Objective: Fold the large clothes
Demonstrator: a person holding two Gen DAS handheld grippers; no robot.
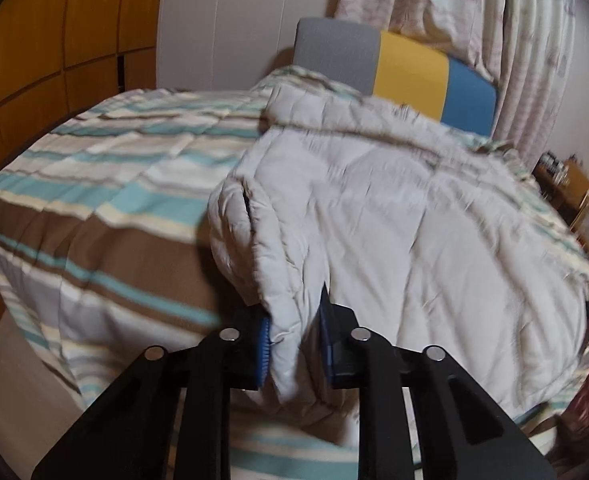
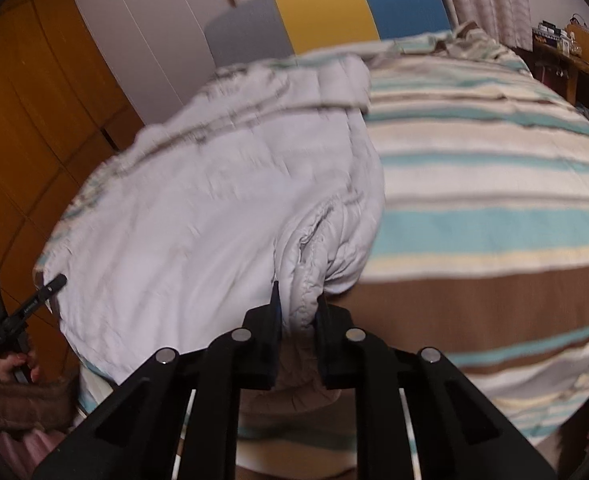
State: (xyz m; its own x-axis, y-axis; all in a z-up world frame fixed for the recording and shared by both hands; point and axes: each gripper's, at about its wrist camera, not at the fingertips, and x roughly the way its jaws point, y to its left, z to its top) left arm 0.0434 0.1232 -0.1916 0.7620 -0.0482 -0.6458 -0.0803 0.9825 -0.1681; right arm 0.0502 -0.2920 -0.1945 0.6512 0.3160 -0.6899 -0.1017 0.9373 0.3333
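So the white padded coat was spread across the striped bed, hem end toward the camera. Left gripper had its fingers clamped on one bunched corner of it, and the right gripper was pinching the other corner the same way.

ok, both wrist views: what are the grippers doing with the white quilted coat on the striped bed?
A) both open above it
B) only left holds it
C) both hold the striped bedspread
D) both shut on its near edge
D: the left gripper and right gripper each pinch a bunched near edge of the white quilted coat.
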